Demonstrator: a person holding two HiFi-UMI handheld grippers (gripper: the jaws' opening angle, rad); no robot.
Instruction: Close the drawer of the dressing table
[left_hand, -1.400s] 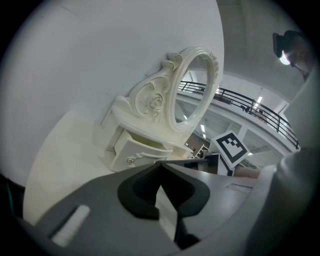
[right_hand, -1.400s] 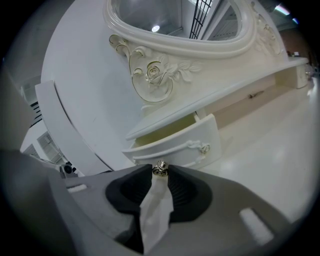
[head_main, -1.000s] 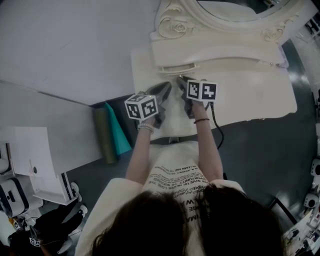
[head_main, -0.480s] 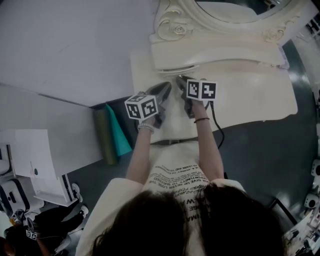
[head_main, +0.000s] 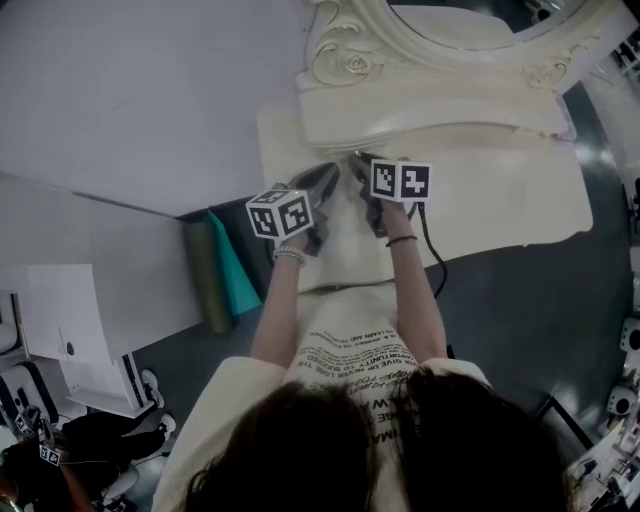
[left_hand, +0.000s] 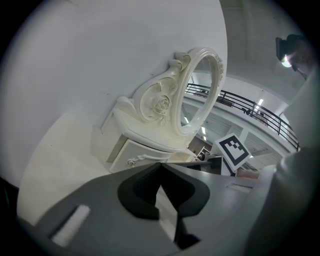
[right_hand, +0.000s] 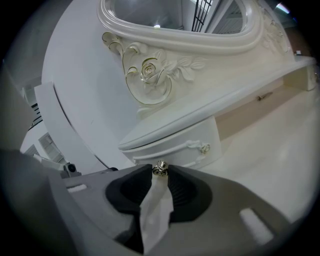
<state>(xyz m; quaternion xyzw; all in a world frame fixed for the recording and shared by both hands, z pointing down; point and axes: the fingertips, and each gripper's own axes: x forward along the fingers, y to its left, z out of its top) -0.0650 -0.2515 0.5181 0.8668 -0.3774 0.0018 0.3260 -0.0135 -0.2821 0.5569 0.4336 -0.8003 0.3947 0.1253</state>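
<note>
Cream dressing table (head_main: 500, 190), right tongs (right_hand: 160, 174) clamped on drawer knob (right_hand: 160, 168), left tongs (left_hand: 161, 166) together, just beside.

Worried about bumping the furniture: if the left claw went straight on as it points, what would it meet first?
Most likely the small drawer front under the carved scroll, right beyond the closed left claw; the gap is hard to judge.

Overhead, plus two low views near dressing table (head_main: 500, 190)

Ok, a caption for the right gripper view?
Right hand-held gripper pinching a small metal knob, ornate white dressing table just beyond.
</note>
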